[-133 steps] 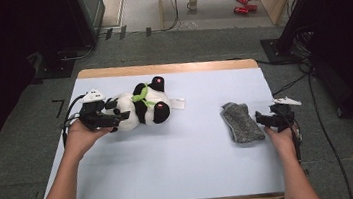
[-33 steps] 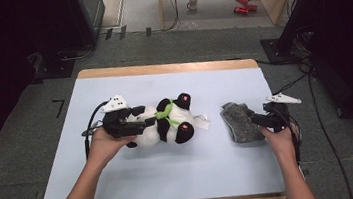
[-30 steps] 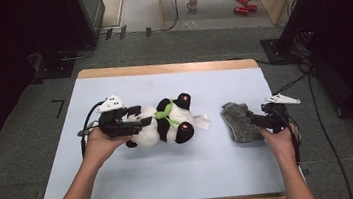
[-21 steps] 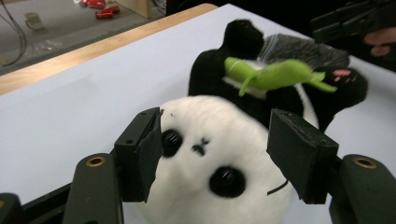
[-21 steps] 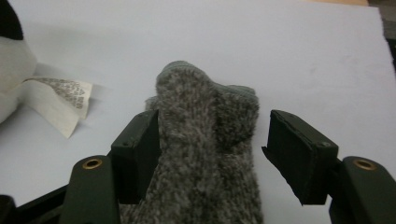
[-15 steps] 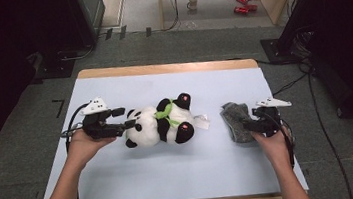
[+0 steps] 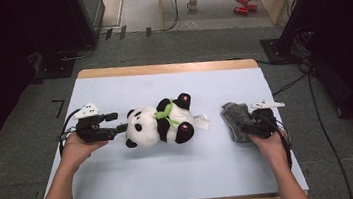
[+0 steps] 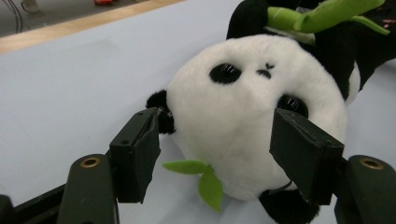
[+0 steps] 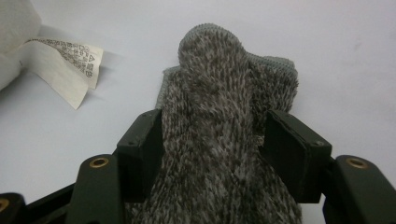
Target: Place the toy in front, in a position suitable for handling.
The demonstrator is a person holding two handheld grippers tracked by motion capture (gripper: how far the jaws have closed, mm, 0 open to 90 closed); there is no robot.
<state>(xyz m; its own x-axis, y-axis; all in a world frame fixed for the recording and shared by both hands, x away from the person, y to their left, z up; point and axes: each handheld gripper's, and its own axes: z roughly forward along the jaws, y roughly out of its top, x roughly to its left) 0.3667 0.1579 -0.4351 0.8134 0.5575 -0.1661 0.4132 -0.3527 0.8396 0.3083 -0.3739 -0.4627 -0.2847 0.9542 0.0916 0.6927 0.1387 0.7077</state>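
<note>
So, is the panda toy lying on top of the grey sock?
No, the panda toy lies on the blue table cover, apart from the grey sock to its right.

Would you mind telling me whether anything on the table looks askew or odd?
The plush panda lies toppled on its back with its care tag splayed out. The grey sock is bunched up. Nothing looks damaged or spilled.

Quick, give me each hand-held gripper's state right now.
Left hand-held gripper: open, jaws just widening around the panda's head.
Right hand-held gripper: jaws just closing, pads against the grey knitted sock.
</note>
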